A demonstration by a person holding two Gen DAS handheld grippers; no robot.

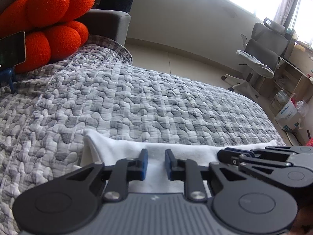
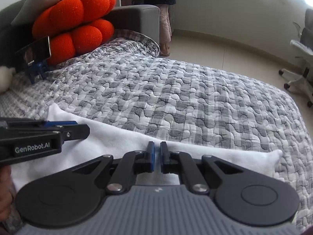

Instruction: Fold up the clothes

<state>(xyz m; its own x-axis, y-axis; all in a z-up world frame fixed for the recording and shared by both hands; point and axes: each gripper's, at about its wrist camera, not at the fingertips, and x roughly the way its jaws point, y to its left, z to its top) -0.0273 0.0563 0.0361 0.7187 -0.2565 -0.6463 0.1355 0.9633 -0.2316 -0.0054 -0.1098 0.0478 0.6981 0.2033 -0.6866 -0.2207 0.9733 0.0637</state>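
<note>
A white garment (image 2: 121, 143) lies as a long strip along the near edge of the bed (image 2: 195, 101), partly folded in my judgement. The right tool (image 2: 157, 156) is closed, seemingly pinching its edge; the left tool (image 1: 156, 164) is narrowly open over it. More folds likely remain.

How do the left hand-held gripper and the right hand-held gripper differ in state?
The left hand-held gripper shows a clear gap between its pads; the right hand-held gripper is nearly closed. The left one sits nearer the orange cushion, the right nearer the chair. Both are over the white garment.
</note>
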